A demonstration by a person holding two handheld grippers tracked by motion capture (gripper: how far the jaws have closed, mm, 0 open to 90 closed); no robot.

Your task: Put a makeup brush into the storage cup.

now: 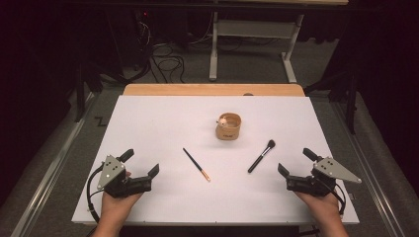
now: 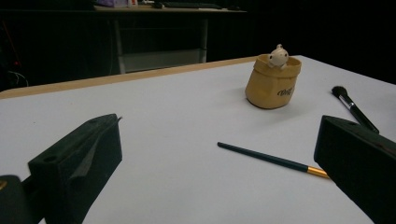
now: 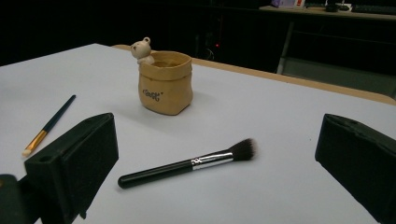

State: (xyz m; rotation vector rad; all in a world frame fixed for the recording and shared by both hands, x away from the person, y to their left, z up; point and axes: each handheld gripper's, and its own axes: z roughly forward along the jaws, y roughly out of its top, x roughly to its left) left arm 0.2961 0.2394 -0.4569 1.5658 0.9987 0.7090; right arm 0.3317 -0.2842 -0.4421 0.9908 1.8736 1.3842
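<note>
Fingers on both grippers stand spread wide with nothing between them: the left gripper (image 1: 143,178) sits low at the near left of the surface (image 1: 158,128), the right gripper (image 1: 291,177) at the near right. Each faces a brush. A thin brush (image 1: 196,164) lies flat ahead of the left gripper, dark handle pointing away, gold ferrule (image 2: 317,172) and pale tip at the near end. A fat brush (image 3: 187,164) lies ahead of the right gripper, black handle toward it, soft dark bristles (image 3: 243,148) at the far end. Between and beyond them stands a tan cup (image 1: 228,126), upright, a little bear figure (image 3: 142,49) on its rim.

Both brushes look light, stiff and smooth, so they may roll or skid when nudged. The thin one lies so low that the fingers would have to close right at the surface, best about mid-handle. The fat one offers more to pinch; I would take its handle just behind the silver ferrule, never the bristles. The cup looks like ceramic, probably easy to tip.
</note>
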